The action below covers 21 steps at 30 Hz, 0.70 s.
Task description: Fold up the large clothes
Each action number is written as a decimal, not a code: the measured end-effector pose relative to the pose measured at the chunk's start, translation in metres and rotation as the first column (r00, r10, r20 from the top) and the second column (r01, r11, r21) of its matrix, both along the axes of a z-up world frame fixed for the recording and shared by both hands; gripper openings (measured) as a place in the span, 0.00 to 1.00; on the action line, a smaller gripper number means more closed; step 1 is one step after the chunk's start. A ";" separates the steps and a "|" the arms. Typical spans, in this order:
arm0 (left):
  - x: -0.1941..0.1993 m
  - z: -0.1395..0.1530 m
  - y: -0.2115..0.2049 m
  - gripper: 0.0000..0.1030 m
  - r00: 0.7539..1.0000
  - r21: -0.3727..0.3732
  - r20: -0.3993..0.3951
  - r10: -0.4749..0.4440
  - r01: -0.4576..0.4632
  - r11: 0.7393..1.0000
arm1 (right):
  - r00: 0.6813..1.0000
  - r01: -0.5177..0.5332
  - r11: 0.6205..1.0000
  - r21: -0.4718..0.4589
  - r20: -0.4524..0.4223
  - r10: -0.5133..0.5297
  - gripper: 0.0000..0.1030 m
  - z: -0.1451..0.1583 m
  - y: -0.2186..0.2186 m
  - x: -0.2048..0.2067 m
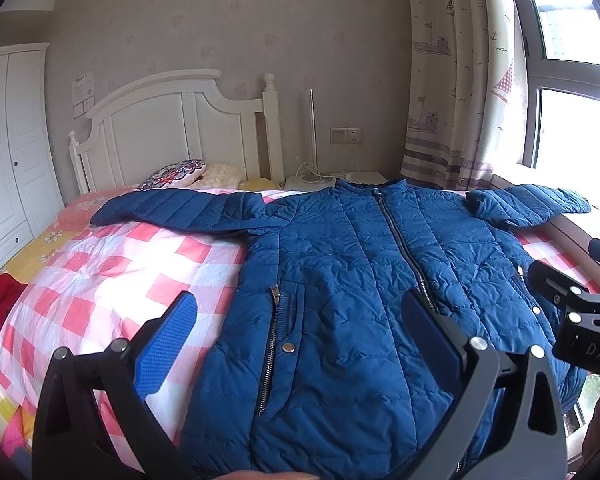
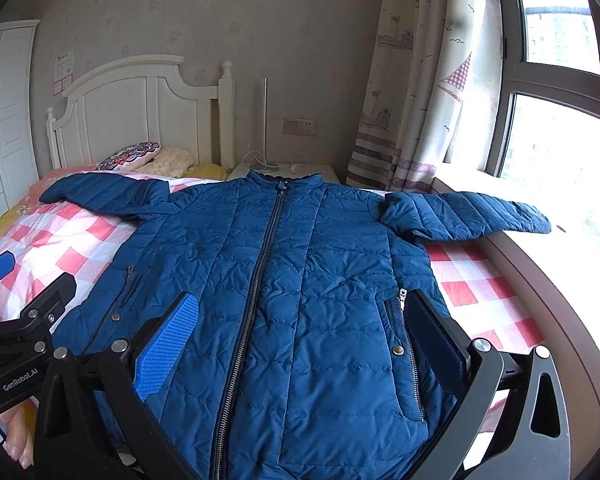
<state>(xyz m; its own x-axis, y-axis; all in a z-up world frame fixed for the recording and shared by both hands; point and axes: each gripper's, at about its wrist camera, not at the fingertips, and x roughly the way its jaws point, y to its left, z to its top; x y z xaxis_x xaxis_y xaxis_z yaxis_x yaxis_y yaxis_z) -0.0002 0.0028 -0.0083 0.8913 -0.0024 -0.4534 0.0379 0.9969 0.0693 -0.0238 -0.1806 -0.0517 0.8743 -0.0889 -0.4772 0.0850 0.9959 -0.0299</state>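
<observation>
The left gripper (image 1: 300,344), its body lettered "GenRobot.AI" in the right wrist view, and the right gripper (image 2: 304,340), marked "DAS…", hover side by side over the hem, jaws spread wide, holding nothing. The blue quilted jacket (image 2: 300,280) lies front-up, zipped, on the pink checked bed (image 2: 480,284), collar toward 12 o'clock, hem at 6, sleeves out at 9 and 3. Beyond stand the white headboard (image 2: 140,120) and sailboat curtain (image 2: 420,80).

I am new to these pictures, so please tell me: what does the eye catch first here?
First, the big blue jacket, zipped shut, lying flat on the pink checked bed cover with both sleeves spread out. Then the two open grippers, left and right, above its lower part, and the bright window on the right.
</observation>
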 end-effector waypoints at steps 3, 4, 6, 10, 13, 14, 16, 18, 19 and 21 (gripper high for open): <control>0.001 0.001 0.001 0.98 1.000 -0.001 -0.002 0.000 0.000 1.000 | 1.000 0.000 1.000 0.001 -0.001 0.000 0.96 -0.001 0.002 0.000; 0.001 0.000 0.001 0.98 1.000 -0.001 -0.001 0.000 0.000 1.000 | 1.000 -0.001 1.000 0.001 -0.002 0.001 0.96 -0.002 0.003 -0.001; 0.001 0.001 0.001 0.98 1.000 -0.001 -0.002 0.001 -0.001 1.000 | 1.000 -0.002 1.000 0.004 -0.003 0.002 0.96 0.000 0.000 0.001; 0.001 -0.002 0.001 0.98 1.000 0.002 -0.003 0.001 -0.001 1.000 | 1.000 -0.004 1.000 0.005 -0.004 0.004 0.96 -0.002 0.001 0.000; 0.001 -0.004 0.002 0.98 1.000 -0.001 -0.006 0.002 -0.002 1.000 | 1.000 -0.004 1.000 0.007 -0.005 0.004 0.96 -0.002 0.002 0.000; 0.001 -0.003 0.002 0.98 1.000 -0.001 -0.007 0.002 -0.002 1.000 | 1.000 -0.004 1.000 0.008 -0.006 0.004 0.96 -0.003 0.001 0.001; 0.002 0.000 0.004 0.98 1.000 -0.003 -0.006 0.003 -0.003 1.000 | 1.000 -0.005 1.000 0.009 -0.007 0.005 0.96 -0.003 0.001 0.001; 0.001 0.000 0.005 0.98 1.000 -0.003 -0.006 0.003 -0.004 1.000 | 1.000 -0.006 1.000 0.009 -0.007 0.006 0.96 -0.004 0.001 0.000; 0.001 -0.001 0.005 0.98 1.000 -0.003 -0.006 0.004 -0.004 1.000 | 1.000 -0.006 1.000 0.009 -0.008 0.006 0.96 -0.004 0.002 0.000; 0.000 -0.001 0.006 0.98 1.000 -0.004 -0.008 0.004 -0.004 1.000 | 1.000 -0.007 1.000 0.008 -0.010 0.007 0.96 -0.004 0.003 0.000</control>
